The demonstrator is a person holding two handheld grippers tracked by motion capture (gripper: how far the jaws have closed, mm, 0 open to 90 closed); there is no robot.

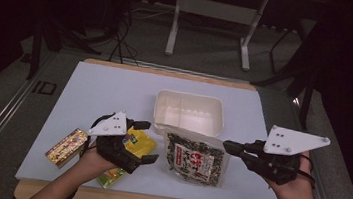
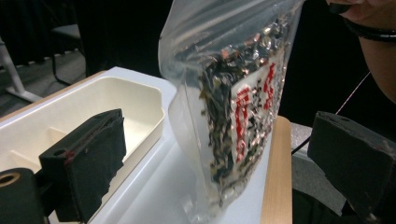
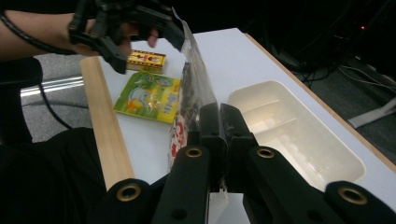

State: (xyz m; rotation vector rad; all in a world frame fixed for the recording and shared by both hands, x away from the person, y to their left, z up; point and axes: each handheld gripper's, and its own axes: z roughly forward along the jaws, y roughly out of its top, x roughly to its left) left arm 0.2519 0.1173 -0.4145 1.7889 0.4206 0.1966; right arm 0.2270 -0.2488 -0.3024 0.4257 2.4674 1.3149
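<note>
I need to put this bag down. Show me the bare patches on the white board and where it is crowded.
Bare: the white board from its far edge down to the cream tray, left of the tray, and the strip right of the seaweed bag. Crowded: the near-left part, where the yellow packet, the gold box and the left gripper sit. The right gripper is shut on the bag's edge.

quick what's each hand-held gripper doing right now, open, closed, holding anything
Left hand-held gripper: open, jaws spread wide, holding nothing; the seaweed bag stands ahead of it.
Right hand-held gripper: closed, pinching the edge of the seaweed bag.
</note>
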